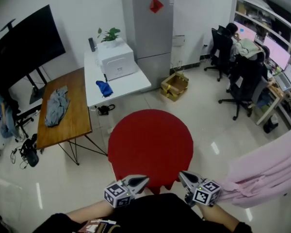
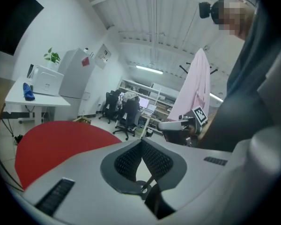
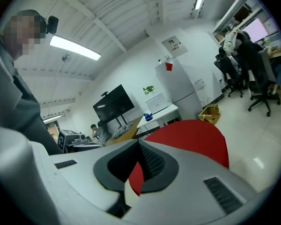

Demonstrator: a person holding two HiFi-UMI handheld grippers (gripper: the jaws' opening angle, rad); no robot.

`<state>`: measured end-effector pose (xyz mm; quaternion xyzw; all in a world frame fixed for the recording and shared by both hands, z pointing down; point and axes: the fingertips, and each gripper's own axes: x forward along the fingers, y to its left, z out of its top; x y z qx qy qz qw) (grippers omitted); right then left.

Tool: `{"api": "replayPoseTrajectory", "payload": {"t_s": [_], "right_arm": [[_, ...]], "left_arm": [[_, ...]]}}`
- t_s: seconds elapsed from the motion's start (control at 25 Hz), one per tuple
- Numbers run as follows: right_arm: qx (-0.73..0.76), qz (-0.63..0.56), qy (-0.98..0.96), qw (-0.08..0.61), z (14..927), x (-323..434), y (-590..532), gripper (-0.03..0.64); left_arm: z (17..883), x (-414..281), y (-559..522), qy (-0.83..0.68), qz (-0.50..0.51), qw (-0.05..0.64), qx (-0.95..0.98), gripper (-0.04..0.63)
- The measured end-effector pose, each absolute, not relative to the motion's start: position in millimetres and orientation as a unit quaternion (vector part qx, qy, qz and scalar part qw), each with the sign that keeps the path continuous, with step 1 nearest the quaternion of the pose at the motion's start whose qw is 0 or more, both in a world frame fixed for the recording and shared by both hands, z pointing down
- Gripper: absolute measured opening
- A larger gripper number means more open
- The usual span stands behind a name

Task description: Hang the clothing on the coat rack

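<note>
Both grippers are shut tight and empty; the left gripper [image 1: 141, 180] and the right gripper [image 1: 184, 176] each have their jaws pressed tip to tip with nothing between them; I hold them low and close to my body, side by side, pointing out over the near edge of the red table [image 1: 150, 140]; I read that as a rest pose, since nothing within reach wants gripping.

At my right hangs the pink garment [image 1: 269, 169]; in the left gripper view it drapes straight down from the coat rack [image 2: 184, 70], whose dark hooks show just beside its shoulders; it hangs by its own weight with neither gripper on it, so I judge that piece already hung.

Far off at my left stands the wooden table [image 1: 70, 110]; a grey garment [image 1: 56, 106] lies crumpled on its top, well apart from me and on the far side of the red table from the rack; if more is to be hung, that is likely the next piece, and I would have to walk round to it.

Smaller again, a blue cloth [image 1: 105, 88] sits bunched on the white table [image 1: 131, 81] beside the wooden one; whether it is clothing I cannot tell.
</note>
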<state>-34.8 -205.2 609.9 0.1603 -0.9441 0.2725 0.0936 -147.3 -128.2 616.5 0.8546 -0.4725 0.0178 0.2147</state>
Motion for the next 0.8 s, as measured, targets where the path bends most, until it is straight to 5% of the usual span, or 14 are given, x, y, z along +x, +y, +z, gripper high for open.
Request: {"api": "replayPoseTrajectory", "payload": {"t_s": [0.8], "right_arm": [[0.129, 0.264, -0.942, 0.161, 631, -61, -177, 0.000]], "left_arm": [[636, -153, -118, -0.460, 0.013, 0.245, 0.853, 0.000]]}}
